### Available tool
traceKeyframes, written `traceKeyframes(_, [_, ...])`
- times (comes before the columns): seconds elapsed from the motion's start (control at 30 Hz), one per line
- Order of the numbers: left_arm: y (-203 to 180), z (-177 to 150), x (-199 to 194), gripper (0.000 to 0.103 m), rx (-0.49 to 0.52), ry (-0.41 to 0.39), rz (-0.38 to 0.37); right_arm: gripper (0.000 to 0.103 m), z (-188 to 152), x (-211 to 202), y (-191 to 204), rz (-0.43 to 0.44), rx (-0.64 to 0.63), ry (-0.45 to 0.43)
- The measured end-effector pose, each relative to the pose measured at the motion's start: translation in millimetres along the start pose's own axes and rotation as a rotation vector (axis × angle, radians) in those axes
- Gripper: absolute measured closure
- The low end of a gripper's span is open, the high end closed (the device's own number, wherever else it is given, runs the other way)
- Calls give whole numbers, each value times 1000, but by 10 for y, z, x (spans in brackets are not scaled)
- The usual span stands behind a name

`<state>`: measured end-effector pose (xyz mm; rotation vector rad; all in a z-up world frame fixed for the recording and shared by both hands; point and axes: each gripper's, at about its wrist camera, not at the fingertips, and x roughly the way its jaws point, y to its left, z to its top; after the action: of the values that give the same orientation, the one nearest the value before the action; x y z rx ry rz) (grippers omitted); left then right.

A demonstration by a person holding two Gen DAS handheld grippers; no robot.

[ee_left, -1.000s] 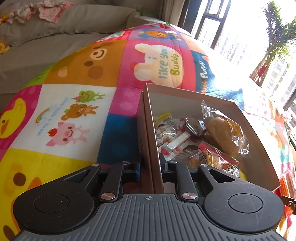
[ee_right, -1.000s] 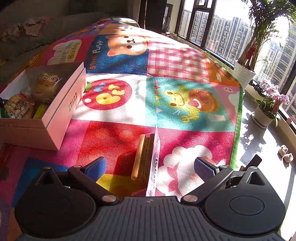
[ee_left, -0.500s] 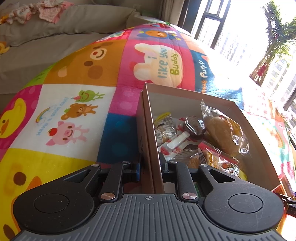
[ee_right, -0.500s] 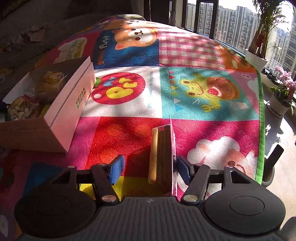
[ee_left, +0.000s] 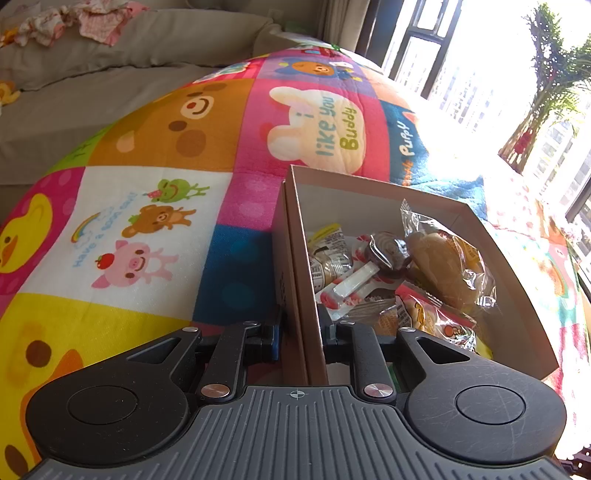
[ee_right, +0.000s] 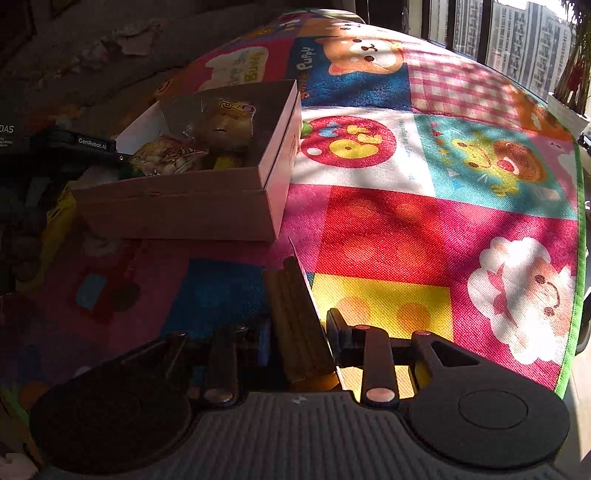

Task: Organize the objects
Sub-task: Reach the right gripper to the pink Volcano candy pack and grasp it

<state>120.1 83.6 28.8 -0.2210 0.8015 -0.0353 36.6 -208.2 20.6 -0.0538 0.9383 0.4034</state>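
Down low, left gripper (ee_left: 300,338) pinching the near wall of the cardboard box (ee_left: 301,280), one finger outside, one inside. Inside the box, packed close: a wrapped bun (ee_left: 445,271), a lollipop (ee_left: 386,251) with its white stick, small snack packets (ee_left: 328,256). Under it all, the cartoon-patch play mat (ee_left: 147,221); farther back, a grey sofa (ee_left: 92,92) with crumpled clothes (ee_left: 81,22) on its cushion; off to the right, glaring windows and a potted plant (ee_left: 550,88).

Right gripper (ee_right: 298,338) with jaws closing on a packet of brown sticks (ee_right: 295,317), pads against both of its sides, packet standing on edge and leaning left. Ahead and to the left, the same box, its near corner close beyond the packet's tip, no contact visible. Left of the box, in shadow, the other gripper's dark body marked GenRobot.AI. To the right, sunlit mat squares, green edge trim, then floor by the window.
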Motion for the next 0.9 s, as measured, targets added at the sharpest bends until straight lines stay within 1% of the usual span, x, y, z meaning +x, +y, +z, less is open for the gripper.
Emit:
traceKeyframes(0.13, [0, 0, 0, 83, 0, 0, 0, 73, -24, 31, 307, 100, -20, 13])
traceKeyframes(0.27, [-1, -1, -1, 83, 0, 0, -1, 73, -12, 82, 539, 159, -56, 18])
traceKeyframes(0.33, [-2, 1, 0, 83, 0, 0, 0, 66, -23, 81, 622, 158, -82, 14])
traceKeyframes(0.4, [0, 1, -1, 83, 0, 0, 0, 62, -36, 75, 666, 156, -95, 11])
traceKeyframes(0.5, [-7, 0, -3, 83, 1, 2, -1, 60, -58, 51, 700, 150, -114, 6])
traceKeyframes(0.6, [-16, -5, -8, 83, 2, 3, 0, 48, -114, 2, 686, 133, -135, 6])
traceKeyframes(0.73, [-24, -5, -12, 83, -3, 3, 3, 48, -190, -82, 574, 134, -127, 13])
traceKeyframes(0.83, [-24, -5, -13, 83, -2, 3, 2, 46, -232, -131, 565, 136, -111, 24])
traceKeyframes(0.87, [-27, -4, -13, 83, -2, 3, 1, 45, -257, -155, 597, 154, -105, 30])
traceKeyframes(0.9, [-29, -2, -14, 83, -1, 4, 1, 42, -275, -158, 639, 180, -105, 37])
